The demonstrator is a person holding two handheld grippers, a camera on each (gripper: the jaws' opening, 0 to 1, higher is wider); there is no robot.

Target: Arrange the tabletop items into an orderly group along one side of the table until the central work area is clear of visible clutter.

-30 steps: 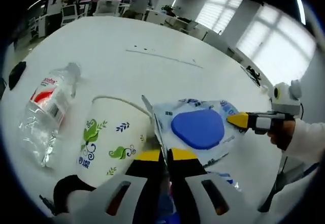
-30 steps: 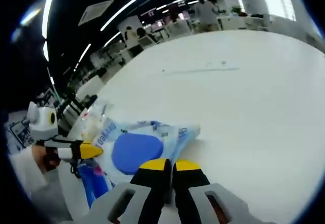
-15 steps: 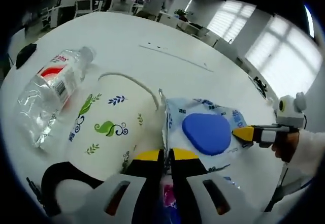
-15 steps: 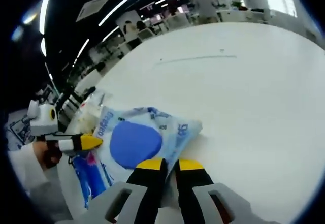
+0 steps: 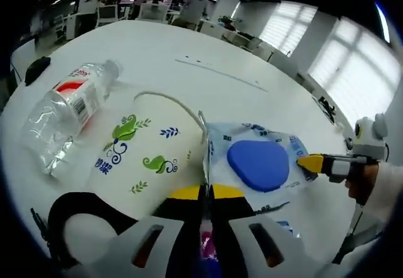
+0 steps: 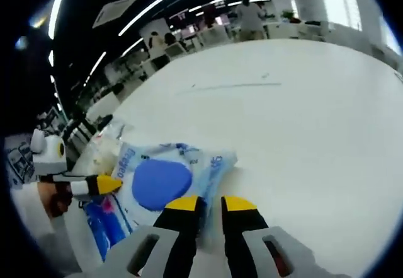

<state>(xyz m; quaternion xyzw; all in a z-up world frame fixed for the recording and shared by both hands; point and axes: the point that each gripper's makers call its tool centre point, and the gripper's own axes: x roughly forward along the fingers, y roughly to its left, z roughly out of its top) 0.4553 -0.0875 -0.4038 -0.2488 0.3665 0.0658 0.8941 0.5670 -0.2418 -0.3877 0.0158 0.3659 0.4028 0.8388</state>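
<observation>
Wipes pack (image 5: 258,164): one, soft crinkly plastic, blue oval lid, flat on white tabletop (image 5: 189,51).
Paper cup (image 5: 141,155): one, on its side, leaf print, just left of pack.
Bottle (image 5: 63,111): one, clear plastic, lying far left.
Left gripper (image 5: 203,193): fingers pressed on the pack's near edge.
Right gripper (image 6: 208,203): fingers slightly spread, at the pack's edge.

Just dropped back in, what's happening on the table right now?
A person is tidying a white table with two hand-held claws. The left claw is shut on one edge of a wet-wipes pack with a blue lid; the right claw sits at the opposite edge with its jaws slightly apart. A paper cup lies on its side right beside the pack, and a clear plastic bottle lies beyond the cup.
</observation>
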